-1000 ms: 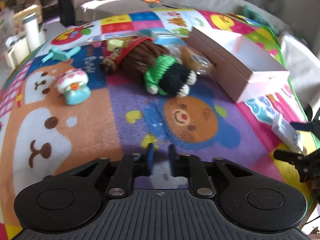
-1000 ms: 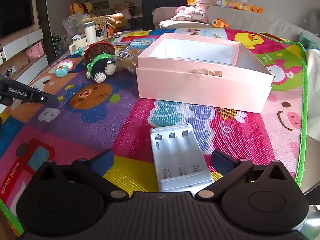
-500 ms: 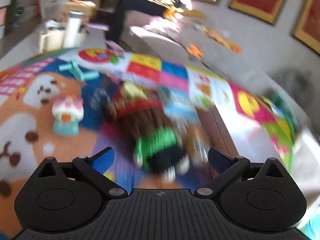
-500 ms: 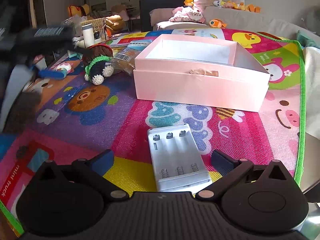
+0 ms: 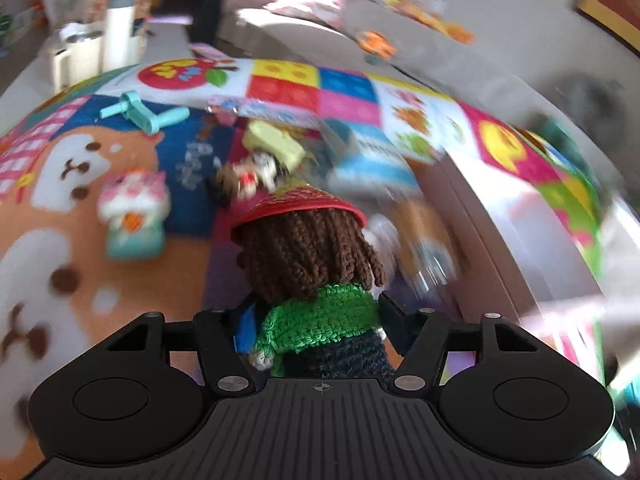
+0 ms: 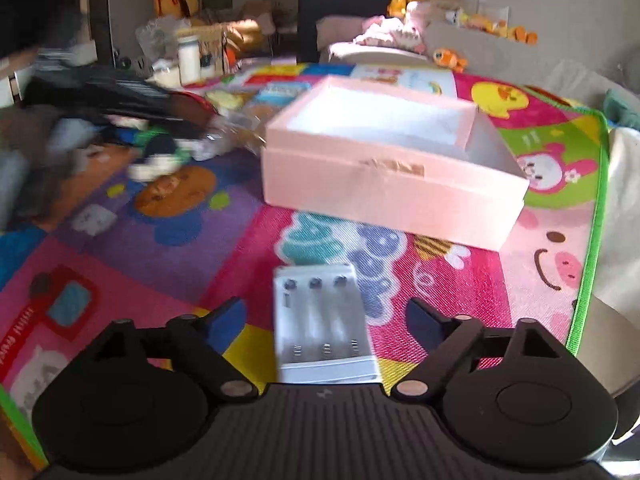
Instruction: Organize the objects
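Note:
My left gripper point(image 5: 318, 326) is shut on a crochet doll point(image 5: 308, 264) with brown hair, a red hat and a green top, gripping it at the body. The doll also shows blurred in the right wrist view point(image 6: 160, 152). My right gripper point(image 6: 324, 320) is open, its fingers on either side of a white battery charger point(image 6: 322, 324) that lies on the play mat. An open pink box point(image 6: 388, 172) stands on the mat beyond the charger, and its blurred side shows in the left wrist view point(image 5: 500, 220).
A colourful play mat point(image 5: 80, 184) covers the surface. On it lie a pink-and-teal toy point(image 5: 134, 216), a teal handle toy point(image 5: 144, 114), a pale green item point(image 5: 276, 146) and snack packets point(image 5: 376, 168). The mat's green edge point(image 6: 592, 240) runs along the right.
My left gripper moved forward over the mat, opened, then closed on the crochet doll. My right gripper stayed open around the battery charger, with the view shifting slightly.

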The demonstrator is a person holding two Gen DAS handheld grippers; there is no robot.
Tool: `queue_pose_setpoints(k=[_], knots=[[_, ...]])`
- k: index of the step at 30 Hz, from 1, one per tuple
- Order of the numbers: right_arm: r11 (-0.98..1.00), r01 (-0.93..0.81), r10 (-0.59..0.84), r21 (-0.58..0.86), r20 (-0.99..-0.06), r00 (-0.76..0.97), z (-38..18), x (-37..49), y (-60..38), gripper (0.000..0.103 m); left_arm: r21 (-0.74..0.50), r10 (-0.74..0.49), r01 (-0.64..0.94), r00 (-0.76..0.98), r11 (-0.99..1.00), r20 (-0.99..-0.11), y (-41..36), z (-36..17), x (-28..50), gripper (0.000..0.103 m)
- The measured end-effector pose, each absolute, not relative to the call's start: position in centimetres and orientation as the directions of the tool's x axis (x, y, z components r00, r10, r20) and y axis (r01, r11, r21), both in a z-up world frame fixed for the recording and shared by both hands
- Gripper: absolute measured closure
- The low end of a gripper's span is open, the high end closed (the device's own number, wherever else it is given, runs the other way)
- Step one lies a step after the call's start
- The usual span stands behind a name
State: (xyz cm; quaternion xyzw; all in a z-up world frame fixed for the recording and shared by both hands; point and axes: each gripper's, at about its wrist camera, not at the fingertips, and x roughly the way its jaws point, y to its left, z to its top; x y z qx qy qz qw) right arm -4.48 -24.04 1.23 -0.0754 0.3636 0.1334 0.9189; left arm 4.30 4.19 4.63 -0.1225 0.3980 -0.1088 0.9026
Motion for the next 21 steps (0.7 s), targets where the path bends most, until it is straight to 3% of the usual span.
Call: queue_pose_setpoints(k=[2, 3, 4, 9, 13, 17, 21], knots=[[0.949, -0.314, 0.208, -0.029, -0.693, 0.691, 1.3, -4.3, -24.0, 0.039, -0.31, -0.338, 0.159, 0.634, 0.937, -0.695, 4.8, 5.3, 1.8, 0.037], [0.941, -0.338, 0.226, -0.023, -0.698, 0.679, 1.5, -4.5, -23.8, 0.054, -0.31, -0.358, 0.19, 0.62, 0.932, -0.698, 5.1, 5.7, 0.4, 0.037], [0.935, -0.354, 0.232, -0.03, -0.702, 0.674, 1.8, -4.8, -23.4, 0.056, -0.306, -0.37, 0.212, 0.607, 0.928, -0.703, 5.2, 6.2, -0.6, 0.037], [0.917, -0.398, 0.283, -0.021, -0.669, 0.688, 3.8, -7.4, -22.9, 0.056, -0.297, -0.42, 0.298, 0.61, 0.907, -0.672, 5.0, 9.9, -3.9, 0.037], [0.925, -0.38, 0.317, 0.026, -0.604, 0.731, 6.2, -9.2, -24.3, 0.056, -0.317, -0.483, 0.365, 0.66, 0.875, -0.576, 3.2, 14.1, -3.3, 0.037], [0.943, -0.329, 0.302, 0.049, -0.539, 0.786, 7.8, -8.9, -26.0, 0.056, -0.377, -0.571, 0.43, 0.649, 0.82, -0.503, -1.7, 16.4, 1.4, 0.037], [0.96, -0.275, 0.267, 0.063, -0.51, 0.818, 8.1, -8.1, -27.2, 0.056, -0.466, -0.612, 0.406, 0.613, 0.786, -0.499, -8.3, 14.6, 9.1, 0.037]])
